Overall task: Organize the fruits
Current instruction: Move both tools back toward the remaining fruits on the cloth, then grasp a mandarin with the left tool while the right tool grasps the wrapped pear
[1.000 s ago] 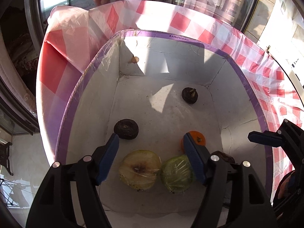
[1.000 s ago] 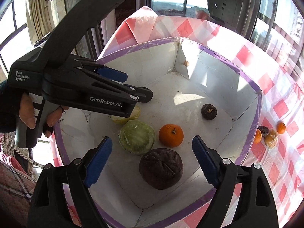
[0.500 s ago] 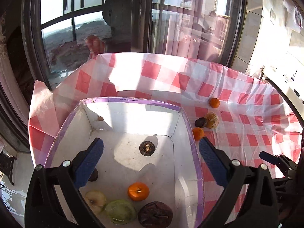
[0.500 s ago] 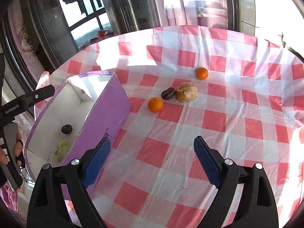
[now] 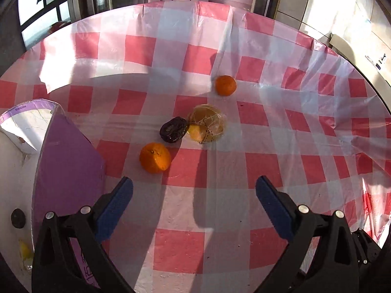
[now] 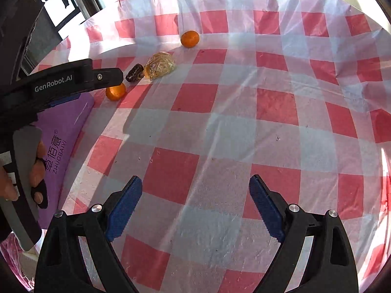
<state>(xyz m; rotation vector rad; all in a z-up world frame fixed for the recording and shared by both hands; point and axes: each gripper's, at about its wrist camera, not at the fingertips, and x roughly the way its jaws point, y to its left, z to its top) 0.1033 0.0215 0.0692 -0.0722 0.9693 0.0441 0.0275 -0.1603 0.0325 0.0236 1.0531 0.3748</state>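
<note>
Four pieces of fruit sit on the glossy red-and-white checked plastic tablecloth (image 5: 220,161) ahead of you, lit by hard sun from dark-framed windows (image 5: 48,7) along the far edge. Nearest is a round orange tangerine (image 5: 155,157), just beside the corner of the purple-sided, white-lined cardboard box (image 5: 68,171); beyond it lies a wrinkled black-brown fruit (image 5: 174,130) touching a yellowish fruit wrapped in clear plastic film (image 5: 207,123), and a smaller orange tangerine (image 5: 225,85) rests apart, farther back. Most of the box is cut off at the left edge — only a small dark fruit (image 5: 18,218) and a yellow scrap show inside, too little to name. What the wrapped fruit is you cannot tell through the film. Your left gripper (image 5: 194,204) has its blue pads spread wide over bare cloth, the near tangerine ahead and left of its tips. Your right gripper (image 6: 195,201) is likewise wide and empty, well short of the fruit — in its view your left hand (image 6: 31,171) grips the other handle.
</note>
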